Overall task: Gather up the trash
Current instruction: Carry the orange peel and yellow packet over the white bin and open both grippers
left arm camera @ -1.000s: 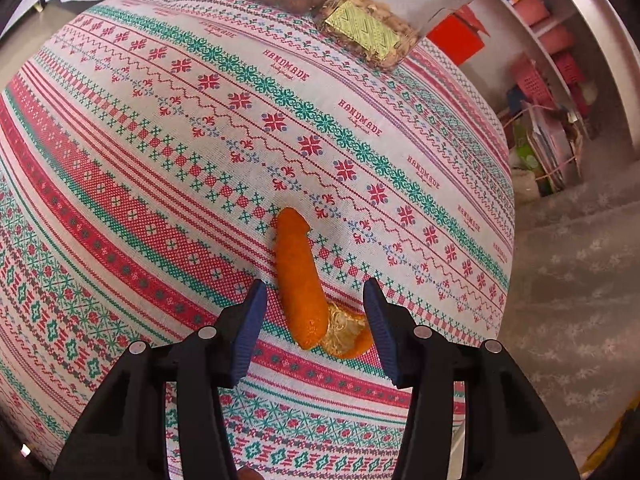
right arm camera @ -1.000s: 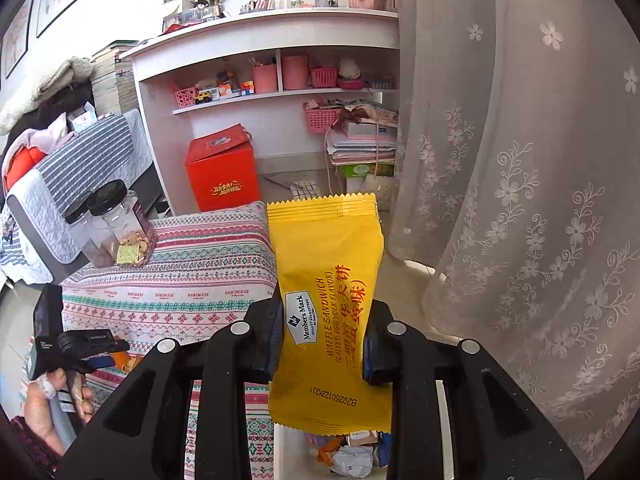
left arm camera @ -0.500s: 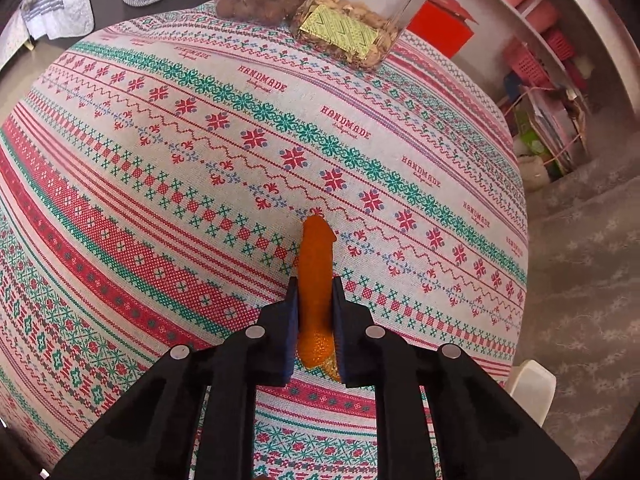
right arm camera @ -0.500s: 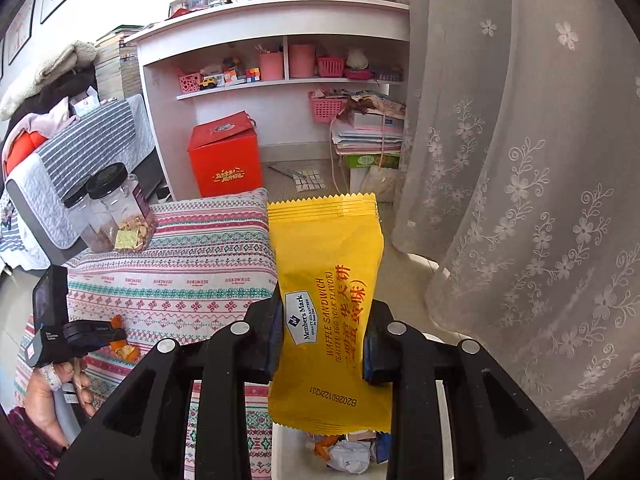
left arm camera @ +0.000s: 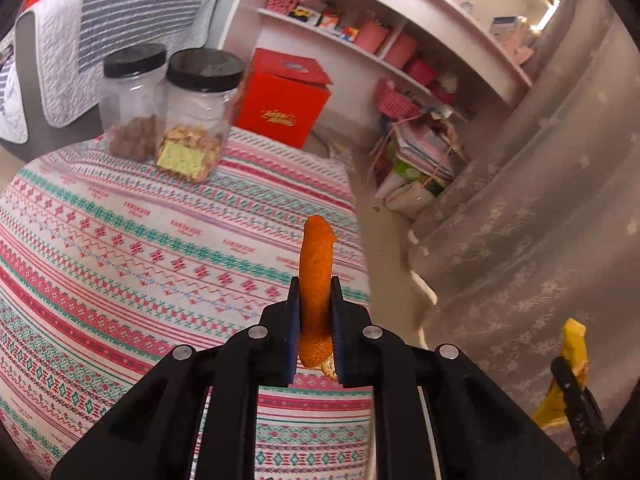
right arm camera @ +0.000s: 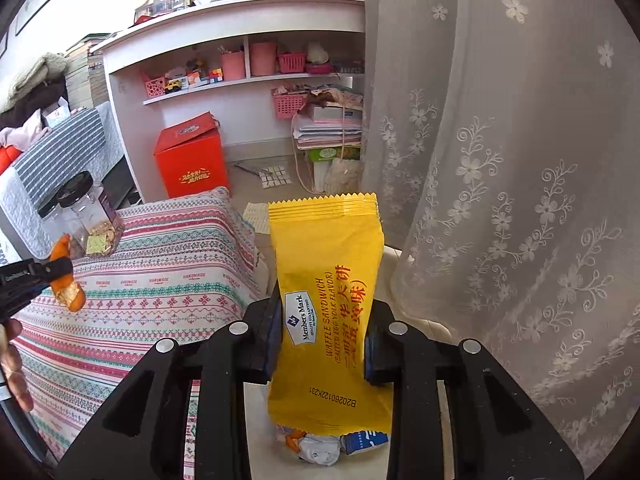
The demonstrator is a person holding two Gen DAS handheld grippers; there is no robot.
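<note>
The left hand-held gripper (left arm camera: pixel 315 312) is clamping the orange peel (left arm camera: pixel 316 264) above the patterned bench (left arm camera: pixel 120 248), while the right hand-held gripper (right arm camera: pixel 322 336) is pinching the yellow wrapper (right arm camera: pixel 328 300) beside that bench.

Orange peel (left arm camera: pixel 316 264), yellow wrapper (right arm camera: pixel 326 280) (red lettering), red-and-green patterned tablecloth (left arm camera: pixel 120 248).

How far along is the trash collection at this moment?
Done: crumpled wrappers already lie in the white bin. In hand: the left gripper clamps a curled orange peel lifted off the patterned tablecloth; the right gripper holds a yellow snack wrapper above the bin. Left: dropping both.
</note>
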